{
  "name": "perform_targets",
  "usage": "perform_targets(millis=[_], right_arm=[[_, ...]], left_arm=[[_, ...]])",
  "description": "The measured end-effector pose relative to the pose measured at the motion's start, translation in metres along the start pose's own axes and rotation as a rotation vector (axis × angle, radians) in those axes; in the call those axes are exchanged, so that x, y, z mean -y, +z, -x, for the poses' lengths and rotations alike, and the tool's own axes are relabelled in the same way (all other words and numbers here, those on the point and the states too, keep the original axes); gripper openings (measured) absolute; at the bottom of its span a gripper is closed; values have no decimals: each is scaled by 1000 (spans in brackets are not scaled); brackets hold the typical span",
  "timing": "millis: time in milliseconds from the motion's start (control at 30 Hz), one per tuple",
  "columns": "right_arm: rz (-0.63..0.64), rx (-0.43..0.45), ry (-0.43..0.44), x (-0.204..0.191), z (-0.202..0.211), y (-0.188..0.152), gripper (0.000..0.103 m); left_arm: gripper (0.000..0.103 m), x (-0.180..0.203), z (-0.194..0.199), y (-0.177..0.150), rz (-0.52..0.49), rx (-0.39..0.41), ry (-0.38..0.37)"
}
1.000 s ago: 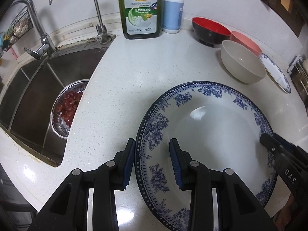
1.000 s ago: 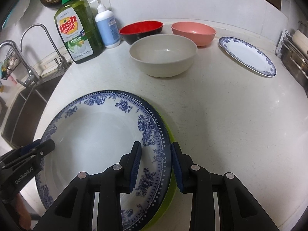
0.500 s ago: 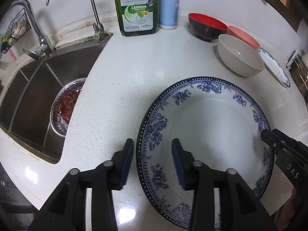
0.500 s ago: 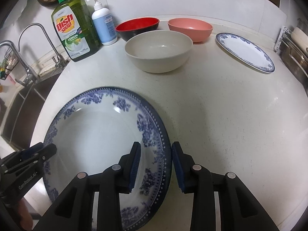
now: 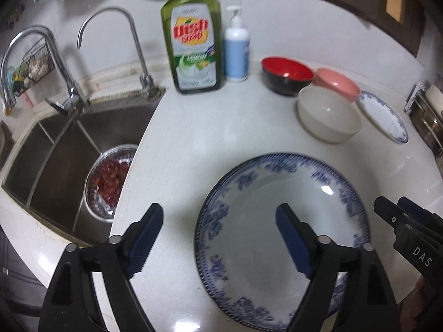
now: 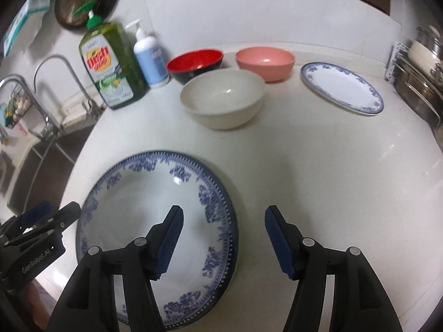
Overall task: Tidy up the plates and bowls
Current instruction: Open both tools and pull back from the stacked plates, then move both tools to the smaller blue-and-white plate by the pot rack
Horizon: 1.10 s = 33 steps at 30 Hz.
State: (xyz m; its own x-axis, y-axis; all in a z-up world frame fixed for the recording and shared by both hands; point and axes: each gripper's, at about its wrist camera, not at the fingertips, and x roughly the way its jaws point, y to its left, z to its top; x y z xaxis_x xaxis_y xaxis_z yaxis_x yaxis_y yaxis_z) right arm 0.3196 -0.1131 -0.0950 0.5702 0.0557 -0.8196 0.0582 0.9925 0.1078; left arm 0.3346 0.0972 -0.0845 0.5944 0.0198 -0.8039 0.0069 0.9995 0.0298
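Observation:
A large blue-and-white plate (image 5: pixel 282 221) (image 6: pixel 138 207) lies flat on the white counter. My left gripper (image 5: pixel 218 210) hangs above its left rim, jaws opening wide, and the pads touch nothing. Above the plate's right rim my right gripper (image 6: pixel 224 210) is also opening, and its pads are clear of the plate. Each gripper shows at the edge of the other's view: the right gripper (image 5: pixel 401 215) and the left gripper (image 6: pixel 55 215). Farther back stand a beige bowl (image 6: pixel 223 99), a red-and-black bowl (image 6: pixel 195 61), a pink bowl (image 6: pixel 264 61) and a small blue-rimmed plate (image 6: pixel 342 87).
A steel sink (image 5: pixel 55 152) at the left holds a metal bowl of red fruit (image 5: pixel 109 179). A green dish-soap bottle (image 5: pixel 193 44) and a white pump bottle (image 5: pixel 236 52) stand by the wall. Metal pots on a rack (image 6: pixel 415 83) crowd the right edge.
Both grippers, which were closed on the big plate's opposite rims, have opened wide and risen off it. The green rim seen under the plate a second ago no longer shows.

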Motion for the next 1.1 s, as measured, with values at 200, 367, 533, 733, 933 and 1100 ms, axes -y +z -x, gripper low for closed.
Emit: perform_targets(millis=[200,367,533,733,933,1100], right_arm=[[-24,22,-21,21,13,8,62],[-59,58,-27,48,27,16,62],[-74,98,-63,74,39,27,62],[-51,136,-104,106,47,46,62],[-60,152,-100,137,46,71,62],[-68,176,-95,161,44,88,62]], left_arm=[[91,28,13,16,-40,43,-35],[91,60,20,31,-85,70,-74],[91,92,25,45,-112,88,-126],[91,133,27,64,-151,116,-141],[91,173,21,85,-171,113,-176],[90,204,18,100,-188,131,-196]])
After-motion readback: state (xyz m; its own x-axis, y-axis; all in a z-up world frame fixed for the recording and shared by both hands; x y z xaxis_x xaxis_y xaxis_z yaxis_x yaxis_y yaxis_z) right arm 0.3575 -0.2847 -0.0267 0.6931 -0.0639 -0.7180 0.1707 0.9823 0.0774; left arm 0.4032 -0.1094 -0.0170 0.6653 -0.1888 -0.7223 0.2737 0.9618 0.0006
